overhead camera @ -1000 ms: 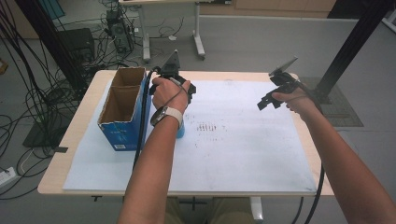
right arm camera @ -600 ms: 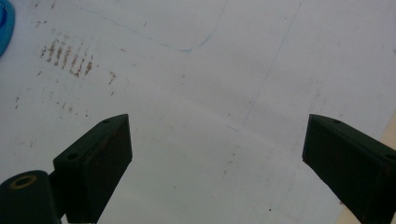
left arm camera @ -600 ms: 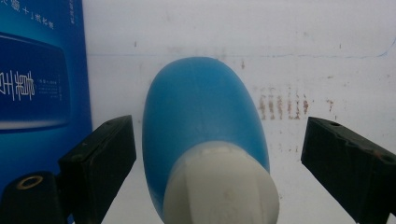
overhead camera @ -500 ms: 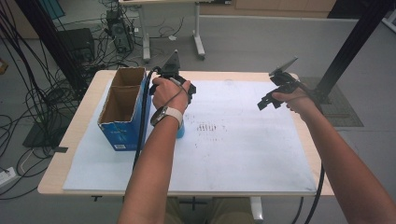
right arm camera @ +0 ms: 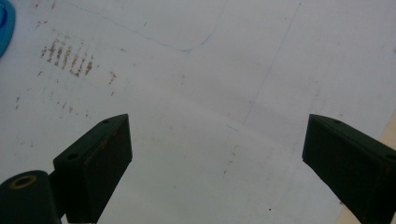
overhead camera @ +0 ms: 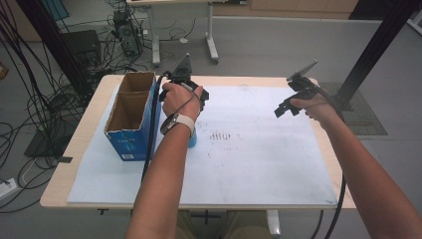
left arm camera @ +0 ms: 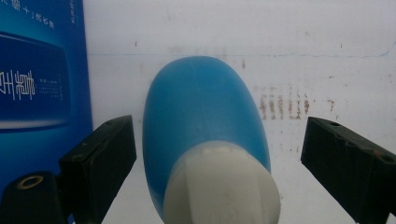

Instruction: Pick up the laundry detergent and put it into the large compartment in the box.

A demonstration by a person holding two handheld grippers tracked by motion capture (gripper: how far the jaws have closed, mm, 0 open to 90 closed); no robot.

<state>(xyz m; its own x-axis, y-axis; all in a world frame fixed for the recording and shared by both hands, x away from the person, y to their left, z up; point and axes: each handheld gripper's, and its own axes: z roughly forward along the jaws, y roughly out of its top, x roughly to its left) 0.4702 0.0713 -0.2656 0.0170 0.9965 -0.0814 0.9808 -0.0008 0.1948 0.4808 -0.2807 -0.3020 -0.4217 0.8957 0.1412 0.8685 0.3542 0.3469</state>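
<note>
Starting at the left, the blue carton (overhead camera: pixel 130 117) stands open-topped just beside the left gripper (left arm camera: pixel 217 154), its printed wall right outside the left jaw in the left gripper view. That gripper hangs over the blue bottle (left arm camera: pixel 201 116), jaws spread wide, one on each side of the body, neither touching it. The bottle sits between them, white cap (left arm camera: pixel 222 186) nearest the camera, and lies a touch closer to the left jaw. To do this grasp well, I'd say centre the gripper first by nudging it away from the carton, then go lower so the pads meet the wide body rather than the cap, and close slowly; a smooth rounded bottle may squirt out if pinched off-centre.

Moving right, there's bare white mat (overhead camera: pixel 259 149) with some brown scuff marks (right arm camera: pixel 67 56). Farthest right, the right gripper (right arm camera: pixel 217 154) hovers above the mat, jaws wide apart and holding nothing, well apart from the bottle.
</note>
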